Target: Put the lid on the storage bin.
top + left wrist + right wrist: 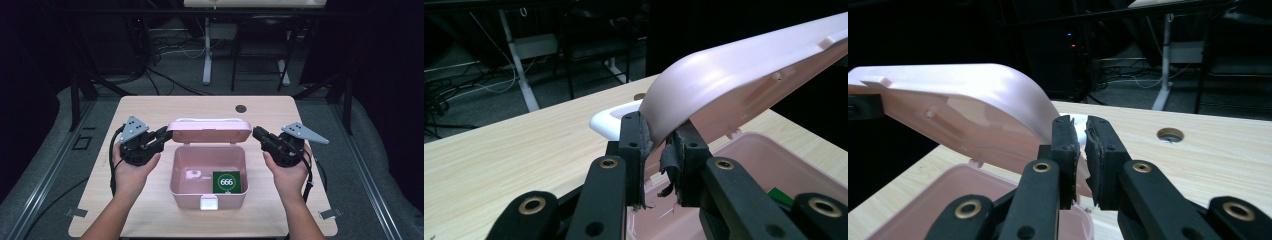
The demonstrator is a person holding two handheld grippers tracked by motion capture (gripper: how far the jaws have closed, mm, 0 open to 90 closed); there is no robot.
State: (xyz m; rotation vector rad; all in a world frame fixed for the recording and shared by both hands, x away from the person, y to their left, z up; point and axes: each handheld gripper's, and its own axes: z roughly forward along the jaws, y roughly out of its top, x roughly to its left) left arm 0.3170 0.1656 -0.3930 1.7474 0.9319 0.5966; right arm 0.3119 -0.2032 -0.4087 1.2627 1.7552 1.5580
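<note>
A pink box (pixel 190 197) stands open at the middle of the table, its pink lid (pixel 209 131) raised and tilted over the back edge. Inside lie a green card (pixel 226 181) marked 666 and a small white piece (pixel 194 175). My left gripper (pixel 166 134) is shut on the lid's left end; in the left gripper view the lid (pixel 734 75) rises from between the jaws of the left gripper (pixel 659 145). My right gripper (pixel 255 133) is at the lid's right end. In the right gripper view the lid's (pixel 973 100) corner sits in the narrow gap of the right gripper (pixel 1082 150).
The box has a white latch (pixel 208 202) on its front wall and a white handle (pixel 609 120) on the lid. A round cable hole (pixel 241 108) lies in the table behind the box. Desk legs and cables stand on the floor beyond the table.
</note>
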